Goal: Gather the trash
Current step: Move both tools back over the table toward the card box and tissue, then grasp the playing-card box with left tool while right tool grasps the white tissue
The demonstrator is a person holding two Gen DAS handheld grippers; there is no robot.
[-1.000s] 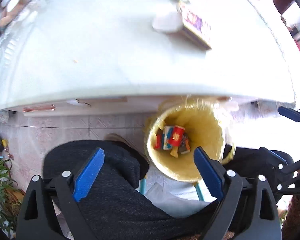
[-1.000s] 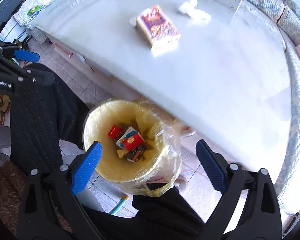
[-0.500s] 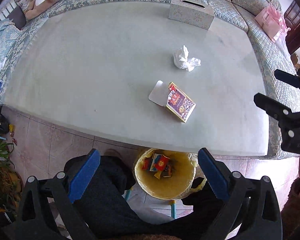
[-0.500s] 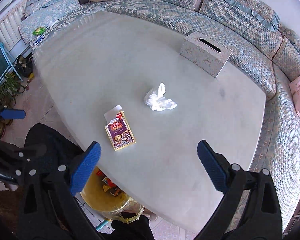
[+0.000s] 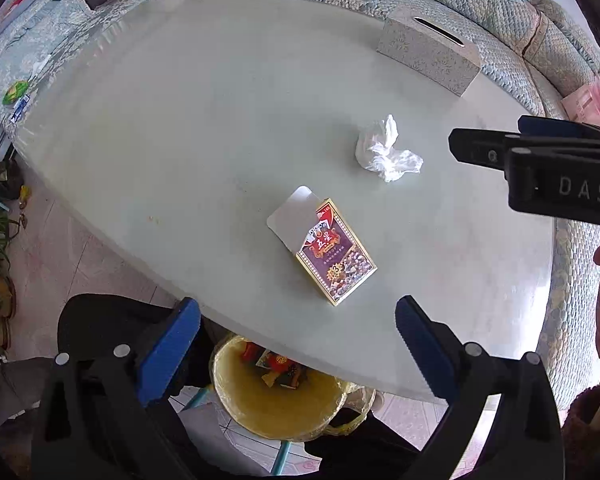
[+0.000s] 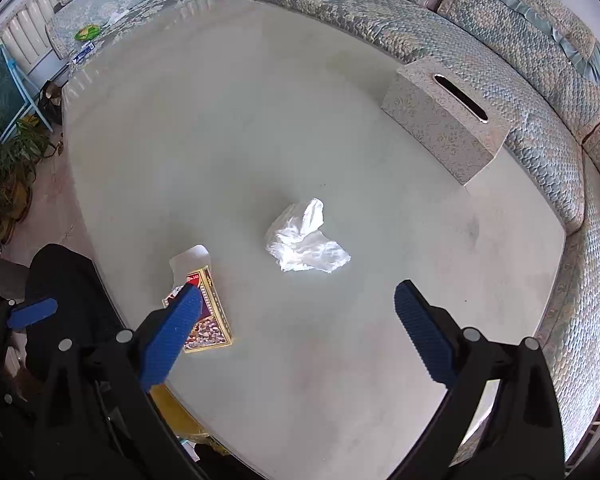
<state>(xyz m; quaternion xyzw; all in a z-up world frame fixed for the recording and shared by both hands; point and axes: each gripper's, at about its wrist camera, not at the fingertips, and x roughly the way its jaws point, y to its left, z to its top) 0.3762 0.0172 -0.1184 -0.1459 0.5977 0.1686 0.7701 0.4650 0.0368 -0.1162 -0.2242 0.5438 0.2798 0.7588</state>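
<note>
Both the left gripper (image 5: pixel 298 342) and right gripper (image 6: pixel 298 330) hover wide apart and empty above the table (image 5: pixel 180 120), where a box (image 5: pixel 334 254) lies near a tissue (image 5: pixel 386 152).

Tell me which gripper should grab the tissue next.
Right, probably. The tissue lies just ahead of the open right gripper; the left gripper faces the card box instead.

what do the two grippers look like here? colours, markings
Left gripper: black angular frame, silver rivets, blue ribbed pads on two fingers. Right gripper: same build; seen side-on from the left wrist view, its black body carries white letters "DAS", the rest cut off. No cables visible. The person wears dark trousers.
</note>
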